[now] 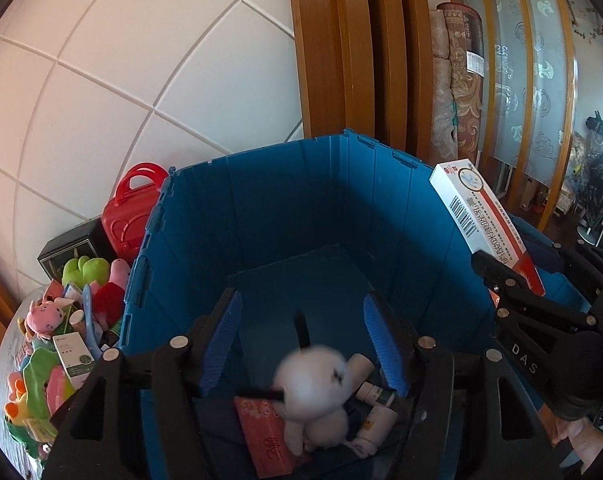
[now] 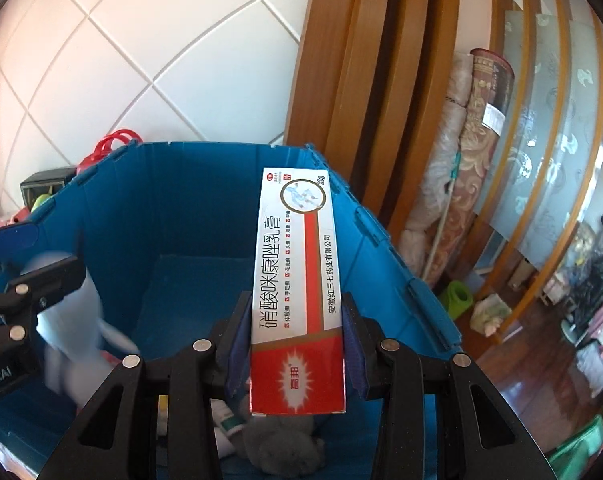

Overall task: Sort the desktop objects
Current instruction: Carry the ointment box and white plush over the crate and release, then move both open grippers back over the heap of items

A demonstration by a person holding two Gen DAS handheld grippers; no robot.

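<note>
White tiled wall backs a deep blue plastic crate [image 1: 285,216]. Left gripper [image 1: 301,344], fingers apart, hangs above a blurred white plush toy [image 1: 313,392] falling in. Right gripper [image 2: 295,344] clamps a red-and-white ointment box [image 2: 297,292] over the crate. Toy pile [image 1: 61,320] left of the fingers awaits sorting.

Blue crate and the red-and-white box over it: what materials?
Blue crate: looks like rigid moulded plastic, matte, with ribbed wall panels and hinge-like edges. Red-and-white box: seems printed cardboard, slightly glossy, with sharp folded edges, a barcode in the left wrist view, held between the right gripper fingers.
</note>
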